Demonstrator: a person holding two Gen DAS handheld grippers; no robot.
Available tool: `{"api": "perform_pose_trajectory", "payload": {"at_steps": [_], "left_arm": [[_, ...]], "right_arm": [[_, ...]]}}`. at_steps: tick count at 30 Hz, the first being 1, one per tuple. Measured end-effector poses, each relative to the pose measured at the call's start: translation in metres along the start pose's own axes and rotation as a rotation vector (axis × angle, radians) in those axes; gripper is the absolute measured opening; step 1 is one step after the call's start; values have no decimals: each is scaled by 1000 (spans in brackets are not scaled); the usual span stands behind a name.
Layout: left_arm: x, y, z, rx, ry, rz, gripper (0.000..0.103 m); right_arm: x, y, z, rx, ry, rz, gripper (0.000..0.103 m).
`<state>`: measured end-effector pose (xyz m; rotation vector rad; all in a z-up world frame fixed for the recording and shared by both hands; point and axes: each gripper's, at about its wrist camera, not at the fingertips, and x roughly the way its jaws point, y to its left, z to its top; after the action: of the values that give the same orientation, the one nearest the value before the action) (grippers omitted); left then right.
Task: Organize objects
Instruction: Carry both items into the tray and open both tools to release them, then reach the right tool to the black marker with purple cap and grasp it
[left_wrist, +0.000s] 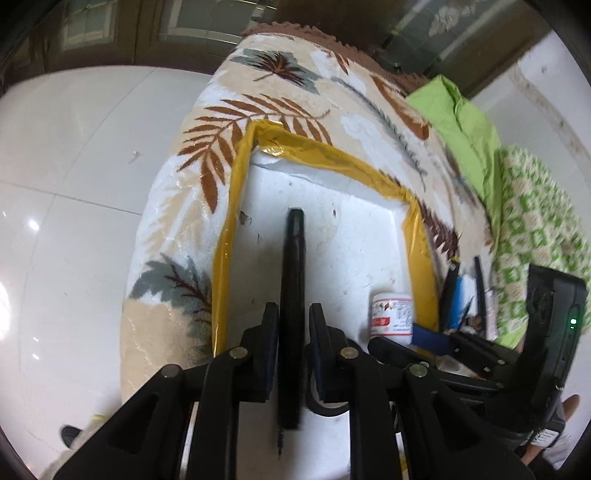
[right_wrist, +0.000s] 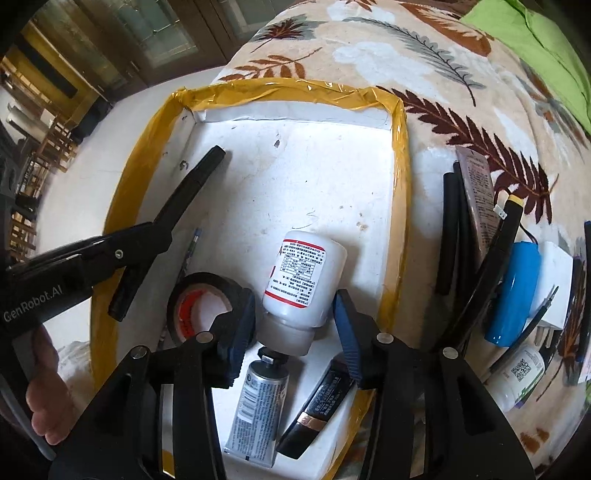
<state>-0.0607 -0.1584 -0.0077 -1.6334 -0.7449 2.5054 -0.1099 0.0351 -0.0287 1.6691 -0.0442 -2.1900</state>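
A white foam tray edged in yellow tape lies on a leaf-patterned blanket. My left gripper is shut on a long black marker and holds it over the tray's left part; it shows in the right wrist view too. My right gripper is open, its blue pads on either side of the cap end of a white bottle lying in the tray, also seen in the left wrist view.
In the tray lie a black tape roll, a silver tube, a black lipstick and a pen. Right of the tray on the blanket lie black tubes, a blue battery pack, a packet and another bottle. Green cloth lies beyond.
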Motion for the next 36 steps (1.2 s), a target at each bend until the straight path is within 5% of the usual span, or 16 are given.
{"api": "perform_pose_trajectory", "payload": {"at_steps": [5, 9, 12, 26, 30, 36], "left_arm": [[-16, -3, -1, -10, -57, 2, 27], [-26, -15, -6, 45, -102, 35, 53], [-32, -29, -13, 95, -127, 28, 55], [-46, -107, -61, 211, -129, -118, 60], [-41, -126, -77, 166, -117, -184, 61], [-19, -145, -100, 225, -87, -144, 61]], "right_arm": [[-18, -13, 3, 64, -33, 62, 44], [-42, -21, -5, 87, -67, 98, 44], [-59, -35, -18, 112, -82, 147, 44], [-94, -159, -104, 343, -93, 105, 44], [-92, -175, -112, 420, -91, 125, 44], [-83, -187, -102, 475, -105, 61, 45]]}}
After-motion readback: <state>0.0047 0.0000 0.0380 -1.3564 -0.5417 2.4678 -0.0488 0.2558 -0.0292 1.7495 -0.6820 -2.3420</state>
